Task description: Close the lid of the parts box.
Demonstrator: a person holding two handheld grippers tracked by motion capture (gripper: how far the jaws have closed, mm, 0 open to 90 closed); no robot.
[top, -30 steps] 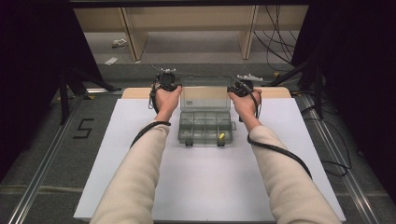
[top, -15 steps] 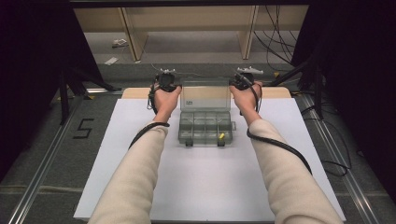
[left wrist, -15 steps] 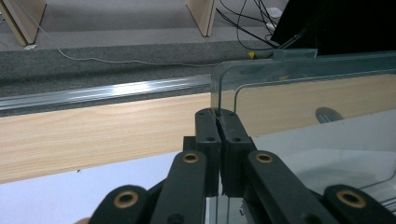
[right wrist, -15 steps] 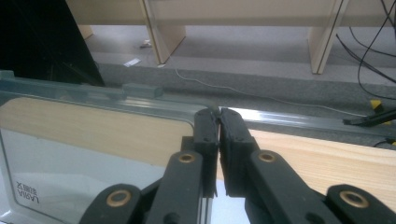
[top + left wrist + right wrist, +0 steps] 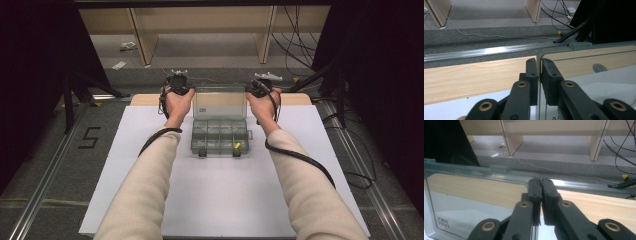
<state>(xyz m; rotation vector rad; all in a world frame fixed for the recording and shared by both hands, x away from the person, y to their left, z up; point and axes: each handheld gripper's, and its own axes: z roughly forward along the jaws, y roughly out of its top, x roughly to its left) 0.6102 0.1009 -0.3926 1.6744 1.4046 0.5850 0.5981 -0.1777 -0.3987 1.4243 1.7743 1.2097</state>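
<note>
While raised, lid [image 5: 220, 98] between both grippers.

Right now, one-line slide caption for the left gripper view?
Left gripper shut on the corner of the organizer box's raised clear lid, wooden table edge beyond.

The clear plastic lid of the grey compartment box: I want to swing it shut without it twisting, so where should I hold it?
Take the clear plastic lid by its thin upright side edges near the top corners, one gripper from each side. The left gripper and right gripper pinch there now.
</note>
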